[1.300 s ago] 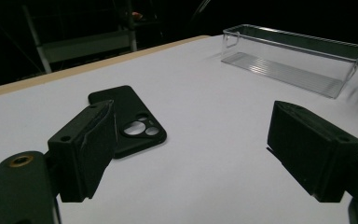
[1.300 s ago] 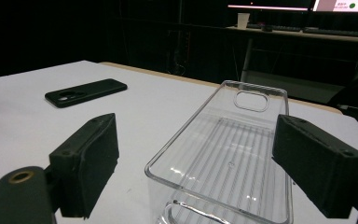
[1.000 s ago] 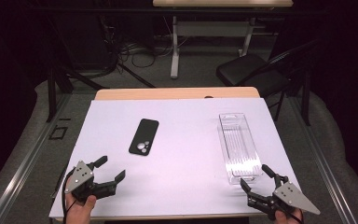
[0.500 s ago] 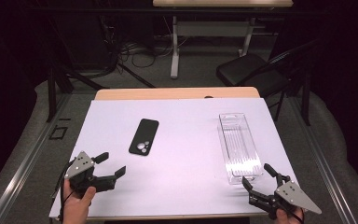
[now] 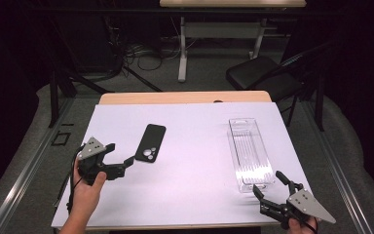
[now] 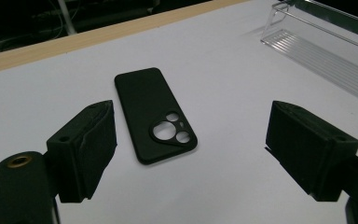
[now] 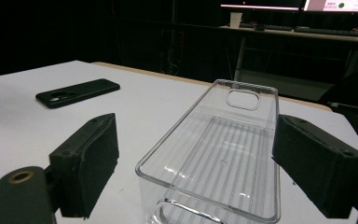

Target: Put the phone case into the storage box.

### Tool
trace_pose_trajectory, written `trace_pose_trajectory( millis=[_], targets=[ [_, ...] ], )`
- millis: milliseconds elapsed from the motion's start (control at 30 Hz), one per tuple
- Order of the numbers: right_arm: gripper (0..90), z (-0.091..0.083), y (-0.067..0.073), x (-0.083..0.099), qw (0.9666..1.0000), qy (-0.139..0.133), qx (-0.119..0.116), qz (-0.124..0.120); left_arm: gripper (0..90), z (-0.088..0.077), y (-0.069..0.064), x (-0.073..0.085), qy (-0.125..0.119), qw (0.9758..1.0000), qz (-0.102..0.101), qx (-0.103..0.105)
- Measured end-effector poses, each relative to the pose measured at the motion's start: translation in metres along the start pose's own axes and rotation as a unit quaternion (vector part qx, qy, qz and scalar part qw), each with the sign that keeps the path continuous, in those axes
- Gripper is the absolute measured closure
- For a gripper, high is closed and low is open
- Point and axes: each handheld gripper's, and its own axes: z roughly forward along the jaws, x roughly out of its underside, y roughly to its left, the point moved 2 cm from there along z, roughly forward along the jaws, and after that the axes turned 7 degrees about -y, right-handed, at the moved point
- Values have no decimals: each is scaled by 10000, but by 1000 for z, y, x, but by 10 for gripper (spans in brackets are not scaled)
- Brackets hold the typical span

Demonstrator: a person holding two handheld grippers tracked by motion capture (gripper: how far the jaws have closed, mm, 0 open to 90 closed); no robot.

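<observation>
A: Now, far left first. Left hand-held gripper [image 5: 124, 161], jaws wide apart, has come forward over the last second and sits just short of the phone case [image 5: 151, 143]. Earlier it was back near the worktop's [image 5: 195, 122] front edge.

B: Agreed. From the left gripper view the case [image 6: 151, 114] lies flat between the jaws' line of sight, camera cut-out towards the gripper, nothing touching it yet. My reading: this is the approach to a pick, not yet a grasp.

A: Case itself unmoved compared with the earlier frames. Black, back side up, left of centre on the white sheet.

B: Moving right. Clear tray [image 5: 250, 153], long and narrow, stands lengthwise on the right half, well apart from the case.

A: Contents?

B: None that I can see. The right gripper view looks straight into the tray [image 7: 223, 154]: ribbed floor, bare, a slot handle in the far wall.

A: Right hand-held gripper [image 5: 271, 184], jaws spread, hangs just beside the tray's near end, not in contact. It has shifted only a little since a second ago.

B: So the left side is the active one; the right looks ready to steady the tray. A guess, no more.
</observation>
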Motion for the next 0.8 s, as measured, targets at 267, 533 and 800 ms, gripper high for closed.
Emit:
trace_pose_trajectory(
  millis=[267,533,800],
  targets=[
    [138,-1,0,0,10000,8,-22,-30,163,22,8,-12,380,9990,-205,-120],
    [139,0,0,0,10000,23,-25,-32,163,37,11,-28,635,9974,-282,-186],
    [139,0,0,1,10000,43,-35,-42,164,53,9,-48,832,9958,-296,-230]
  ],
)
